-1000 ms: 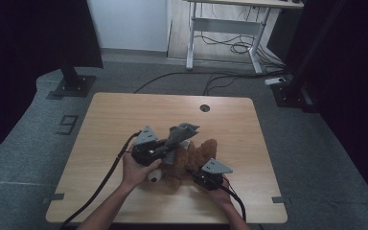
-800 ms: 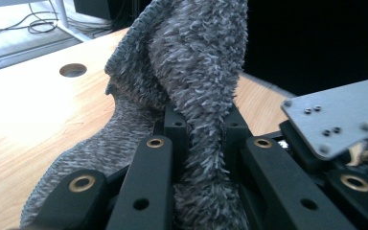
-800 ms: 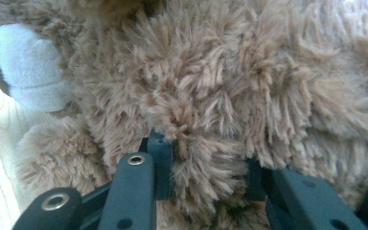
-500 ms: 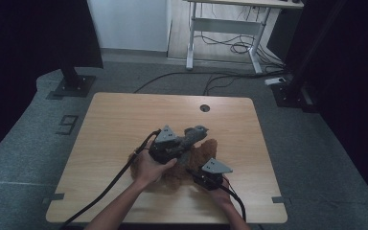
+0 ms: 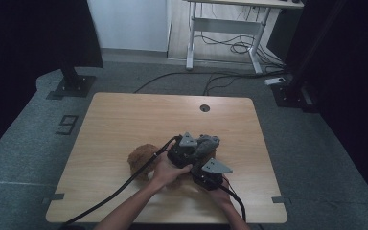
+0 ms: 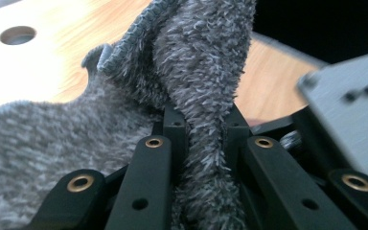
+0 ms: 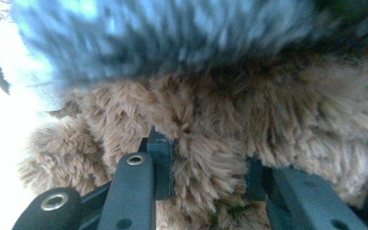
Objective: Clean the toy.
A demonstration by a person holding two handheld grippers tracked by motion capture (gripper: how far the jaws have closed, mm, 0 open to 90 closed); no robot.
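Both forearms come up from the near edge of the table [image 5: 124, 115], and the hands sit close together over its near middle. The left gripper [image 5: 199, 148] reaches across in front of the right gripper [image 5: 205, 173], its cable trailing back down to the near left corner. The left hand [image 5: 166, 171] wraps the gripper body from below, jaws aimed away and to the right.

In the left gripper view, the jaws are clamped tight on a fold of grey fleecy cloth [image 6: 206, 96]. The pinched fold runs straight up from between the jaws, long axis along their line, while the rest of the cloth spreads low and left of them. In the high view the grey cloth [image 5: 210, 142] bunches right at the left gripper's tip.

In the right gripper view, the jaws are part-way closed, pressing into a tuft of brown plush toy [image 7: 206, 158]. The brown plush toy [image 5: 141, 158] bulges out to the left of the left hand.

Hard to read: the hands and grippers cover most of the toy, so which way it points can't be told. A blurred bluish-grey mass crosses the top of the right gripper view.
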